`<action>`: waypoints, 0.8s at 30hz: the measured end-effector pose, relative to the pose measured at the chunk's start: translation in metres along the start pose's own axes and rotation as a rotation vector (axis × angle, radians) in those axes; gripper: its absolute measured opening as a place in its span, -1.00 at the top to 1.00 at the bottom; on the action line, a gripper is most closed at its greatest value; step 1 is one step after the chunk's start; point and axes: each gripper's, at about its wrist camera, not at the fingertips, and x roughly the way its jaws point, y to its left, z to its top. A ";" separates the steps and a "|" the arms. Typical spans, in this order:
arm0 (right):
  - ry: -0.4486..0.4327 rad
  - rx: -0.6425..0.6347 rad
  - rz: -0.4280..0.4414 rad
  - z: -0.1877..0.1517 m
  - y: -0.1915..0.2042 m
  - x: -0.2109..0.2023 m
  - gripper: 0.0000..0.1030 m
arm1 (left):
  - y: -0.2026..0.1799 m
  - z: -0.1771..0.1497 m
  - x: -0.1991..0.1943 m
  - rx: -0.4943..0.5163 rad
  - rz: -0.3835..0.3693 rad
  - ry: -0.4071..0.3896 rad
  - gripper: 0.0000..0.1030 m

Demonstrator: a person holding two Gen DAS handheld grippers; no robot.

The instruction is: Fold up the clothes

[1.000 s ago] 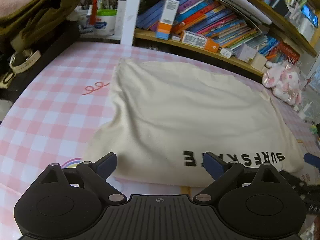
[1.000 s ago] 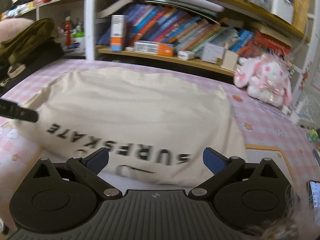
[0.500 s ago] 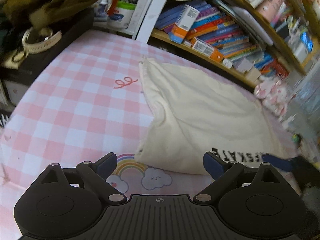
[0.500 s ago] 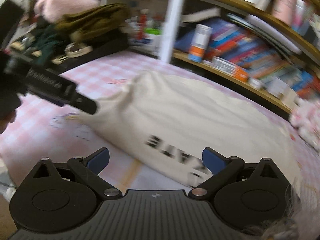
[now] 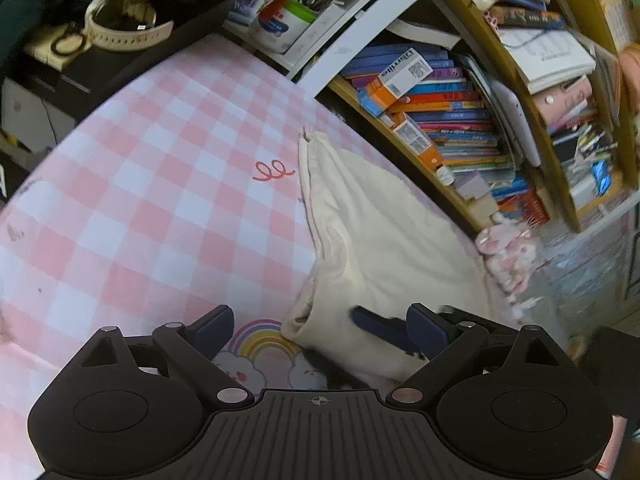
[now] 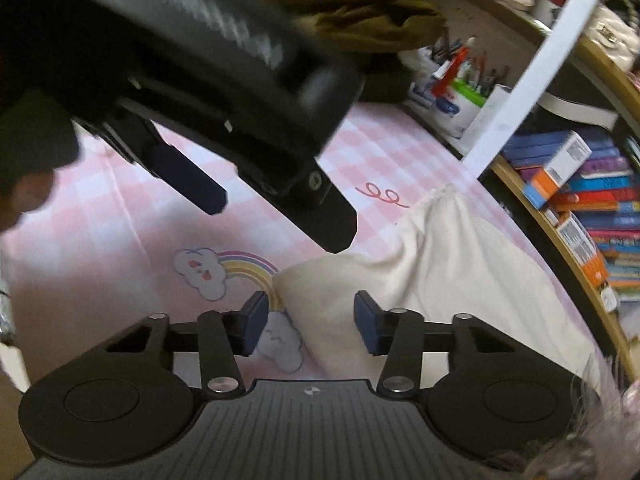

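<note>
A folded cream garment [image 5: 380, 240] lies on the pink checked cloth [image 5: 160, 184]; its near left corner sits by a rainbow print [image 5: 260, 340]. My left gripper [image 5: 320, 330] stands open just in front of that corner, nothing between its fingers. In the right wrist view the garment [image 6: 460, 272] has its corner lying between the pads of my right gripper [image 6: 310, 320]. Those jaws are closing, with the pads still apart from the cloth. The left gripper [image 6: 278, 222] hovers open above the corner. A finger of the right gripper [image 5: 376, 326] rests over the garment's near edge.
A bookshelf [image 5: 460, 120] packed with books runs behind the garment, with a pink plush toy [image 5: 508, 256] at its foot. A pen pot [image 5: 288, 24] and olive clothing [image 6: 360, 12] sit at the back left. A gloved hand [image 6: 28, 148] holds the left gripper.
Both views swung left to the garment's near left corner. The right gripper's jaws narrowed from wide open around that corner. The left gripper now looms large in the right wrist view.
</note>
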 end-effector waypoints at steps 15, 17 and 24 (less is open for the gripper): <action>-0.102 0.205 -0.008 0.009 -0.042 -0.039 0.91 | 0.015 0.007 0.065 -0.375 -0.352 0.150 -0.85; -0.098 0.206 -0.004 0.009 -0.041 -0.040 0.91 | 0.012 0.007 0.075 -0.381 -0.343 0.164 -0.83; -0.072 0.250 0.051 -0.001 -0.039 -0.039 0.61 | 0.016 0.003 0.093 -0.441 -0.317 0.173 -0.75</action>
